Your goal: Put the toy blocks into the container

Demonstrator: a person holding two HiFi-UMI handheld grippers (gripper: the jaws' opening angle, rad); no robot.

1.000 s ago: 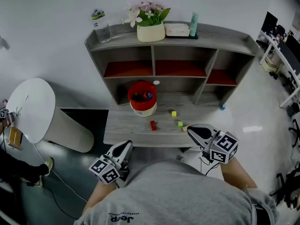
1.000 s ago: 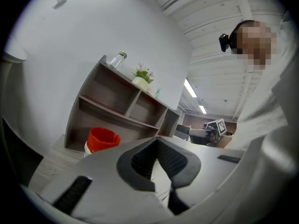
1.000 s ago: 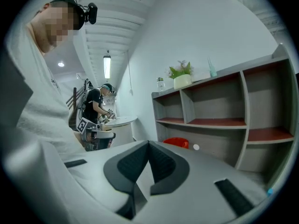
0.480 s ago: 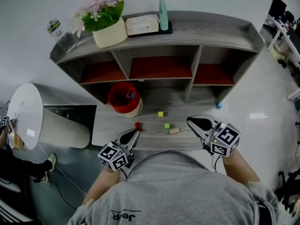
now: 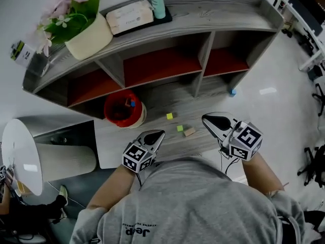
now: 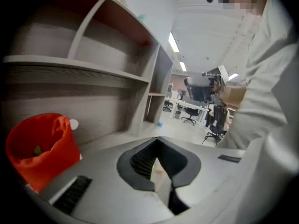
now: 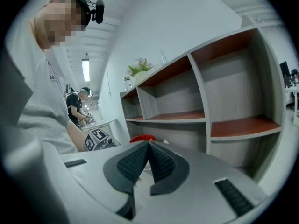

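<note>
L gripper is held low over the near edge of the grey desk top, tip pointed twd the shelf unit. In the L gripper view its jaws are seen pressed together at the tips, w/ nothing caught btw them. R gripper is held at the desk's near R corner. Its jaws are likewise seen closed tip to tip in the R gripper view, and nothing is gripped. The red container is stood on the L part of the desk top, just below the shelf unit's L compartment; a blue piece can be made out inside. Three loose blocks are left on the desk btw the two grippers: a yellow block farthest back, a green block nearer, and a tan block just beside the green one. A blue block is seen well apart, by the shelf unit's R end.
</note>
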